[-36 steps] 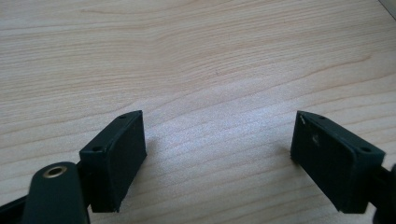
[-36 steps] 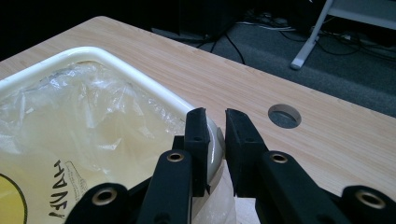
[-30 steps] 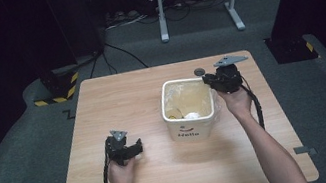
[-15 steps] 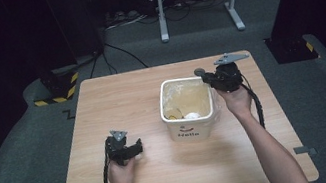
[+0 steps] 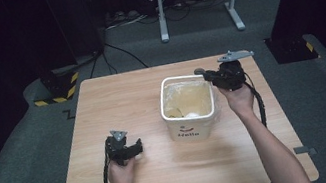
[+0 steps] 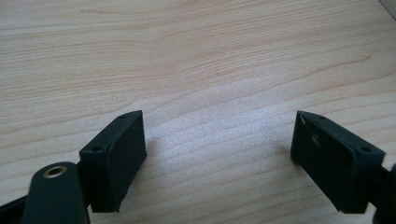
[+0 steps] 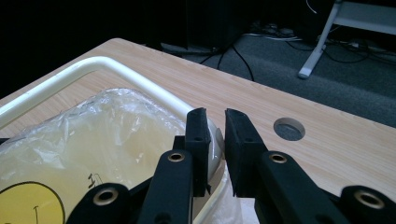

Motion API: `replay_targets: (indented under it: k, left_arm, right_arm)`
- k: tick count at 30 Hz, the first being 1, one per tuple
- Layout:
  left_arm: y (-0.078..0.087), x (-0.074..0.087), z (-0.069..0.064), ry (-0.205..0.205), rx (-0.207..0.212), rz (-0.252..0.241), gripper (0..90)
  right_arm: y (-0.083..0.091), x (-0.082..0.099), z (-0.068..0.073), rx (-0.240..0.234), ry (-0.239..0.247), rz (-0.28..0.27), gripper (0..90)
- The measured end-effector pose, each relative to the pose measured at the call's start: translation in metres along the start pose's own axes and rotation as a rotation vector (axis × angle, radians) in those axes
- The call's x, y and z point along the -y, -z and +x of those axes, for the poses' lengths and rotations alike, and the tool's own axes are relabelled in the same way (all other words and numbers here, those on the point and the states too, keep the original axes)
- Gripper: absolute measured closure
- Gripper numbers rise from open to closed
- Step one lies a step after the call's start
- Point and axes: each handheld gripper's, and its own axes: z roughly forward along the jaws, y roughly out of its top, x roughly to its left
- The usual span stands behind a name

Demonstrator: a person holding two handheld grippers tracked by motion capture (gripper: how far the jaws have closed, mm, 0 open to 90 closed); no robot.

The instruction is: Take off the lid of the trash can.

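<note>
Right hand-held gripper [image 7: 215,122] is up at the far right corner of the white bin [image 5: 193,129], jaws clamped over the rim [image 7: 60,79] with the clear plastic liner [image 7: 93,135] pinched in there too. The bin sits right of centre on the table [image 5: 117,99], nearer the far edge than the near one. Down toward the near left, the left hand-held gripper [image 6: 217,154] rests low over bare wood, jaws spread wide, grasping nothing.

The bin [image 5: 192,126] was white with a red mark and dark lettering; its liner [image 7: 93,135] was clear, yellowish plastic. The tabletop [image 5: 117,104] showed pale wood grain.
</note>
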Motion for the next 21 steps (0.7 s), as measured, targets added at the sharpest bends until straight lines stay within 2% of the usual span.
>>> replay_targets:
  k: [9,21]
  left_arm:
    - [0.000,0.000,0.000,0.001,0.000,0.001,18.2]
    - [0.000,0.000,0.000,-0.002,0.000,0.003,18.2]
  right_arm:
    - [0.020,0.000,-0.008,0.009,-0.022,-0.022,80.2]
    - [0.039,0.008,-0.017,0.017,-0.018,-0.031,80.2]
